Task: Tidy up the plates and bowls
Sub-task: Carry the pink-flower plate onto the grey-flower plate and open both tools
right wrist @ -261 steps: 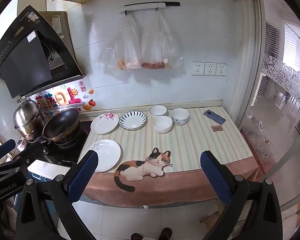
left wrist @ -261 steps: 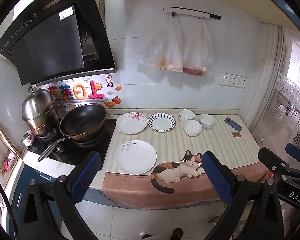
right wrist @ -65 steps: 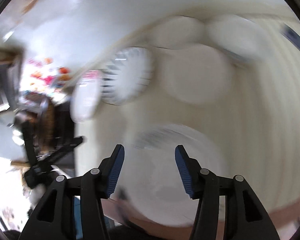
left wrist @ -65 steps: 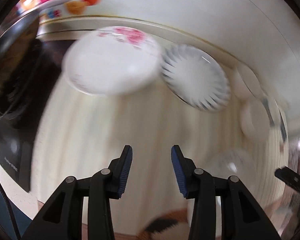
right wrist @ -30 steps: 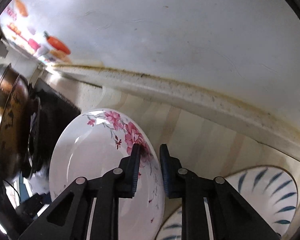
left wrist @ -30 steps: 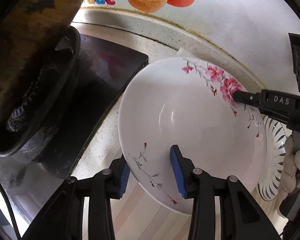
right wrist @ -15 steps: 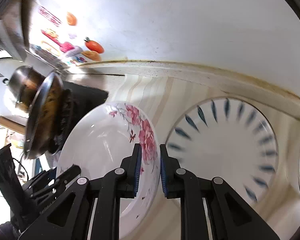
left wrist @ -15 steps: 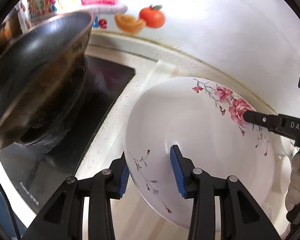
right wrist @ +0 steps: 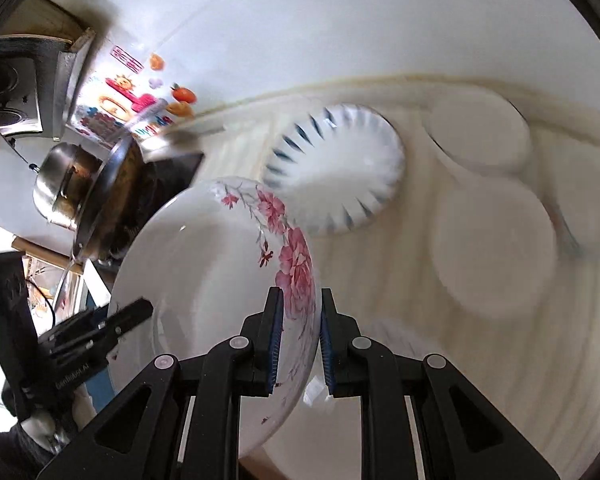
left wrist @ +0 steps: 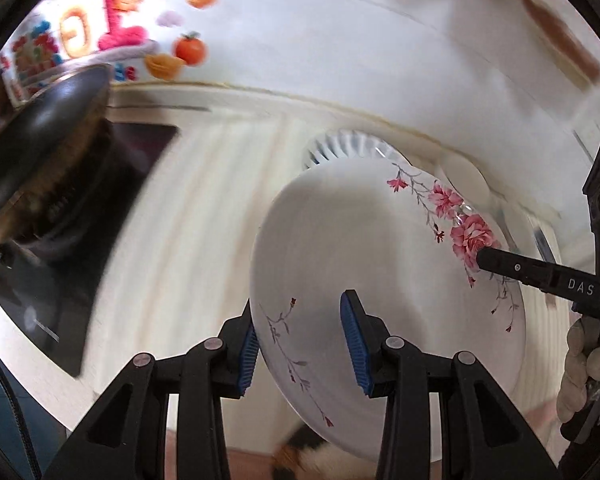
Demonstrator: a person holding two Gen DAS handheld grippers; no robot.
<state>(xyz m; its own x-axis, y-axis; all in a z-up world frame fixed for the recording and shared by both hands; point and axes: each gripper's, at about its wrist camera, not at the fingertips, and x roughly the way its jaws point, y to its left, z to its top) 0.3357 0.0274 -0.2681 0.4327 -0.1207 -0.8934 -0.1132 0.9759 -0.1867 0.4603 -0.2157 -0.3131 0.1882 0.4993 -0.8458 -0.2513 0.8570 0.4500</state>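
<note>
Floral plate (left wrist: 364, 264) now off the counter, carried right, over the striped plate (right wrist: 336, 176). Right gripper (right wrist: 299, 340) clenched on its rim, left gripper (left wrist: 300, 342) pinching the opposite edge. Stacking looks next.

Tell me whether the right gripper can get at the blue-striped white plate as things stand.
Probably not yet: the right gripper is shut on the pink-flowered white plate, so its fingers are occupied. The blue-striped white plate itself lies uncovered on the counter beyond.
</note>
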